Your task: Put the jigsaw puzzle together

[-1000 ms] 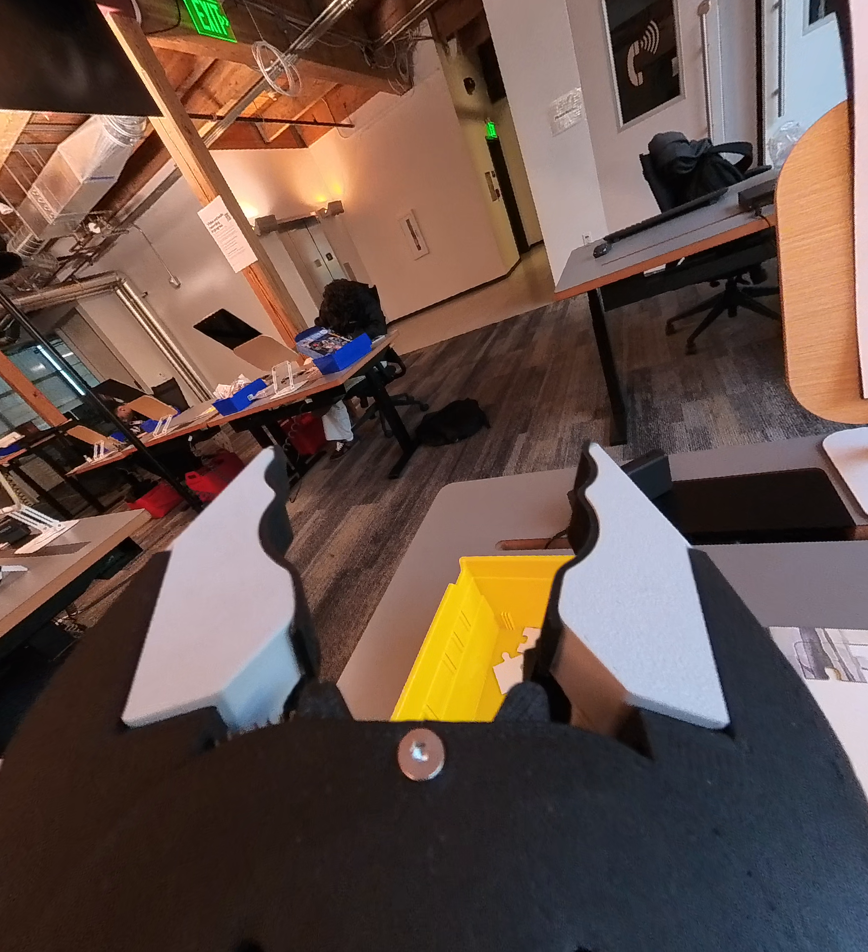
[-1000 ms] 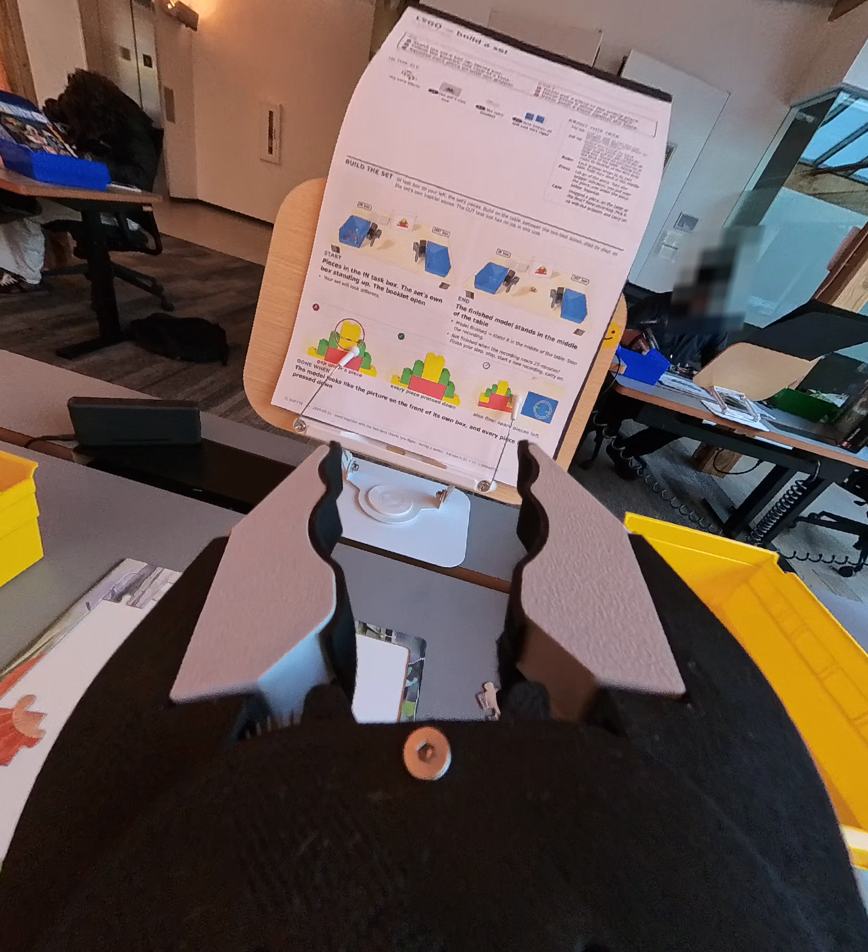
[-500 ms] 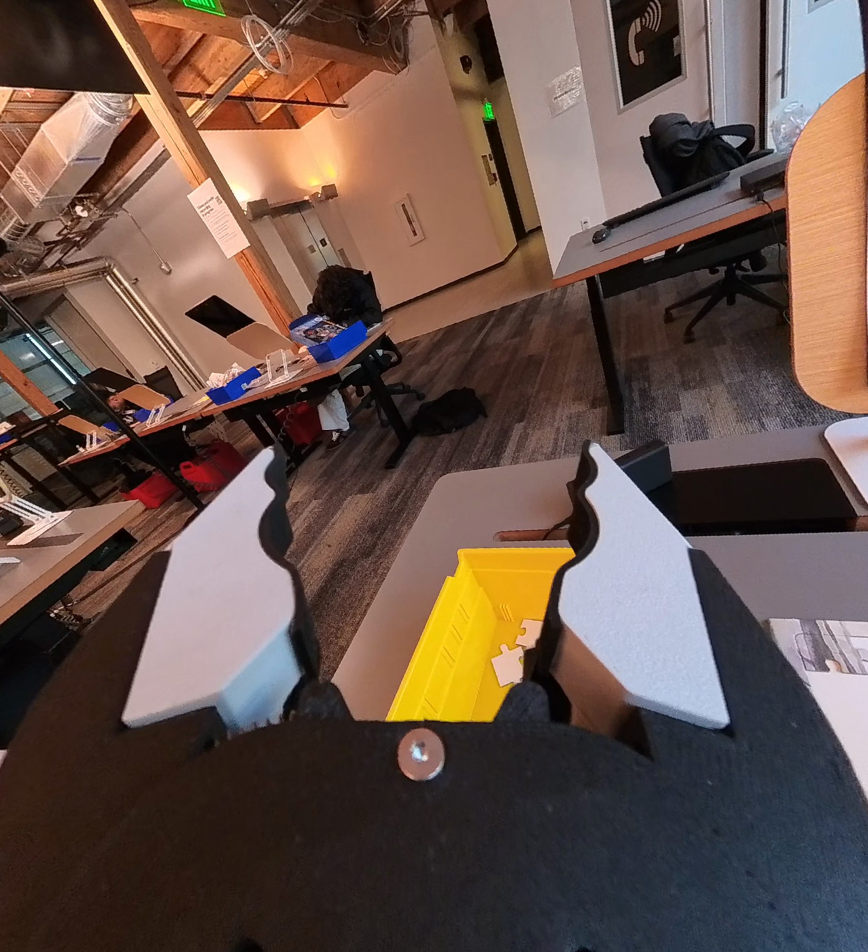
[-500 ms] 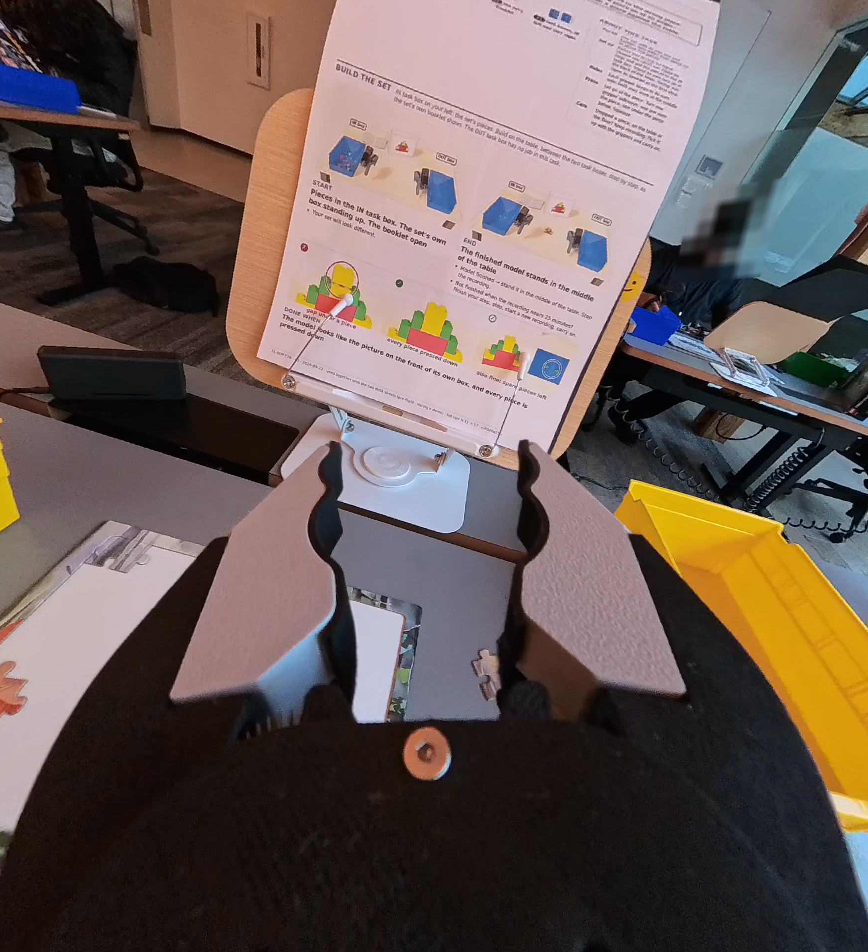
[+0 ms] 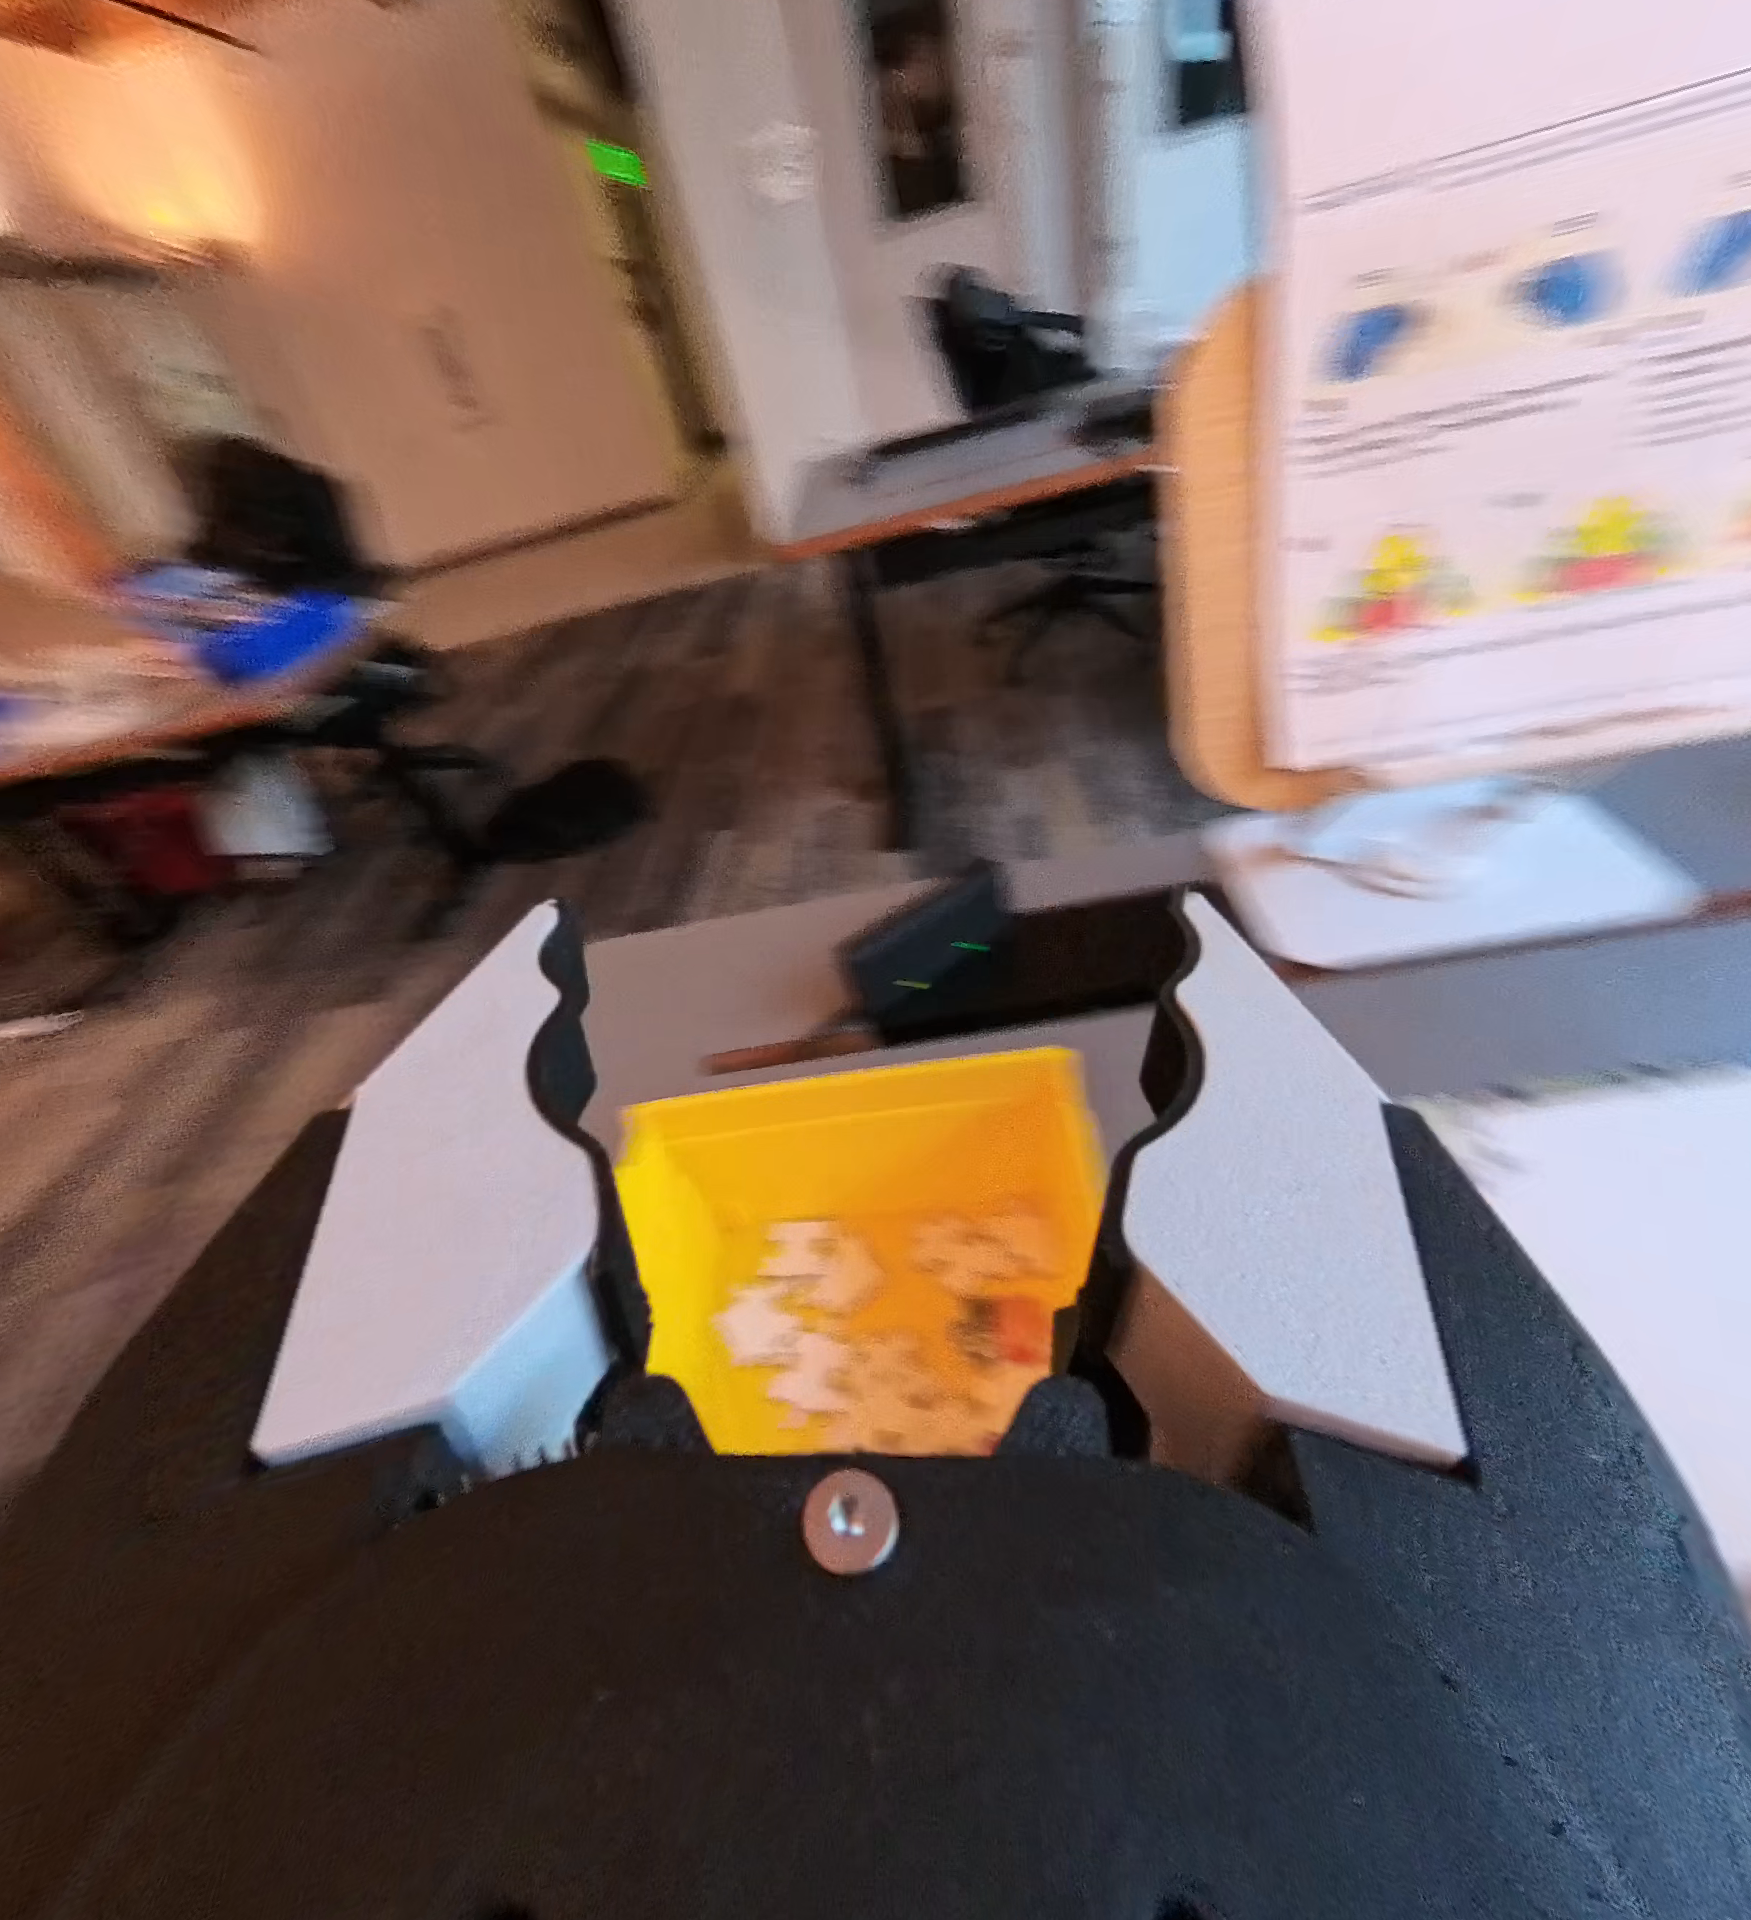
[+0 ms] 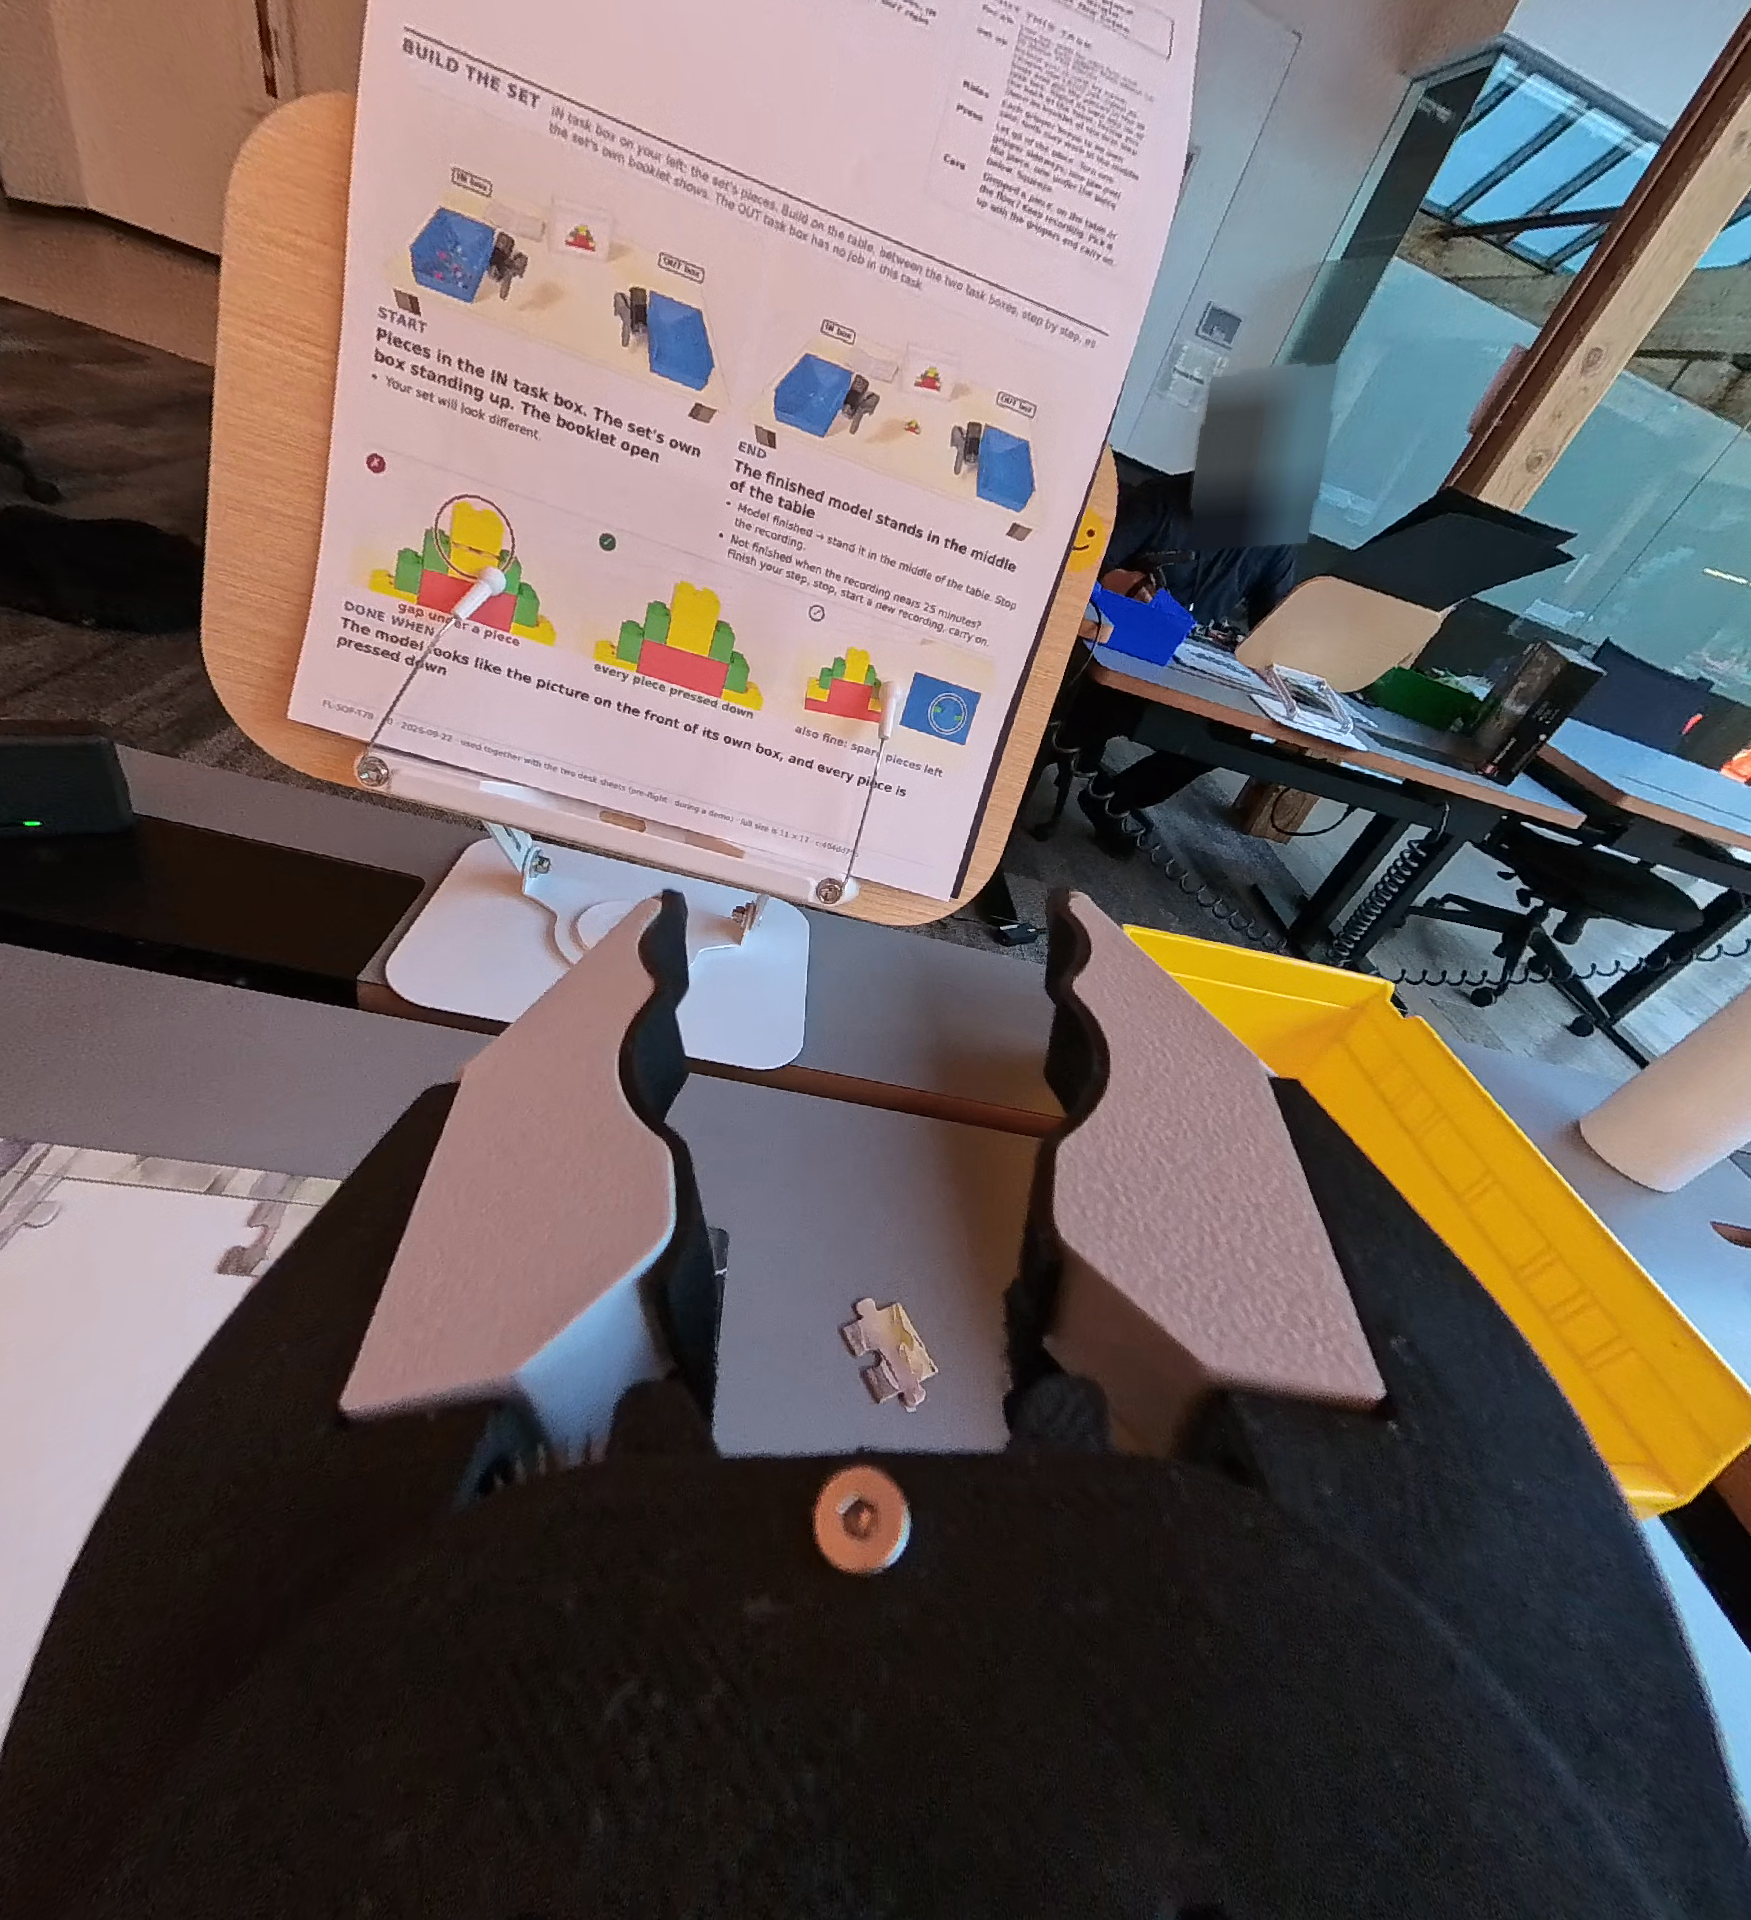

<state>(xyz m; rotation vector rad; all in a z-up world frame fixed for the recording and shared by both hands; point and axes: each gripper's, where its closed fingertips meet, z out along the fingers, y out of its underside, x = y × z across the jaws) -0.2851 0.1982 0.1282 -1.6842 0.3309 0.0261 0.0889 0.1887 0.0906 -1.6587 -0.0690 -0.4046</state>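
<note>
One thin, light jigsaw piece (image 6: 890, 1351) lies flat between the spread right gripper (image 6: 866, 971); pinch its edges.

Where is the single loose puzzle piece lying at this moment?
In the right wrist view, the loose puzzle piece lies flat on the grey table, between the open jaws of the right gripper, left of the yellow bin.
</note>
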